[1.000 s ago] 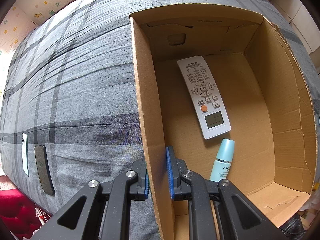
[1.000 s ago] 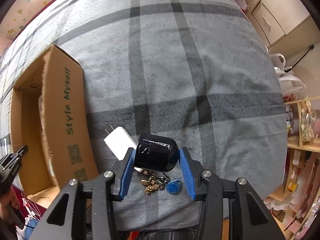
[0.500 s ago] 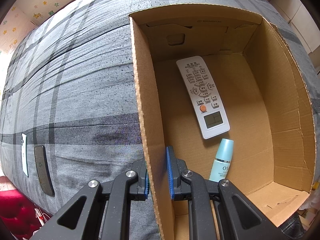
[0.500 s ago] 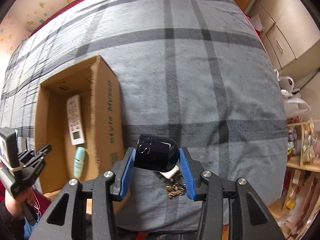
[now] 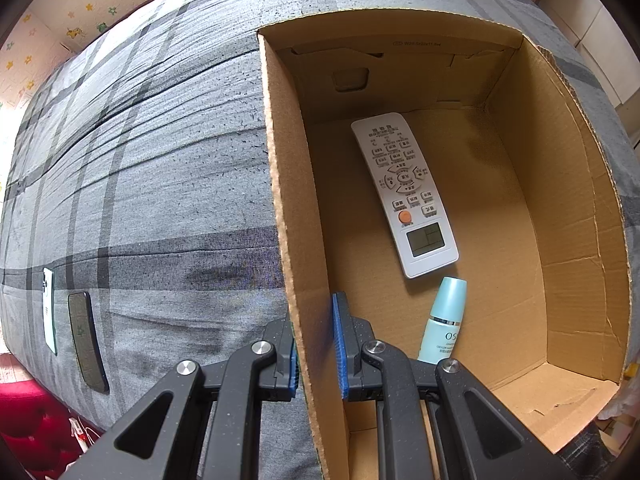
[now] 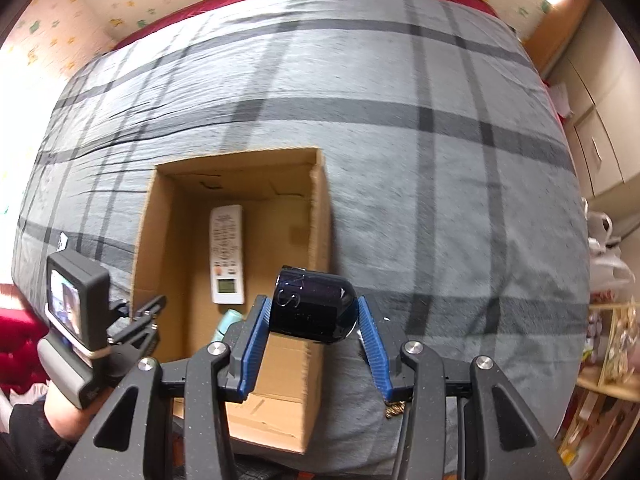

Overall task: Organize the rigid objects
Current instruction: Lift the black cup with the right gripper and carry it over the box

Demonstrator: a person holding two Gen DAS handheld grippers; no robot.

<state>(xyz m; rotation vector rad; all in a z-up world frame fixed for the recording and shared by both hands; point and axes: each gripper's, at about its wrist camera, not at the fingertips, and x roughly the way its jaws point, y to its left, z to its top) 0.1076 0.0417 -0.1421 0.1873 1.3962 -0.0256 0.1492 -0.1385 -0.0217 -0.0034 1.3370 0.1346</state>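
Pinching the box (image 5: 580,208) wall, the left tongs (image 5: 314,344) stay shut while the right tongs (image 6: 314,334) squeeze a dark jar (image 6: 314,304) over the box's near edge, beside its open room.

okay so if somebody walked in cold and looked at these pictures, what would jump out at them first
Probably the glossy dark jar clamped in the right gripper, held above the right wall of the open cardboard box on the grey plaid bedspread. Next, the white remote control lying flat on the box floor, with a pale blue bottle just nearer. The left gripper pinches the box's left wall.
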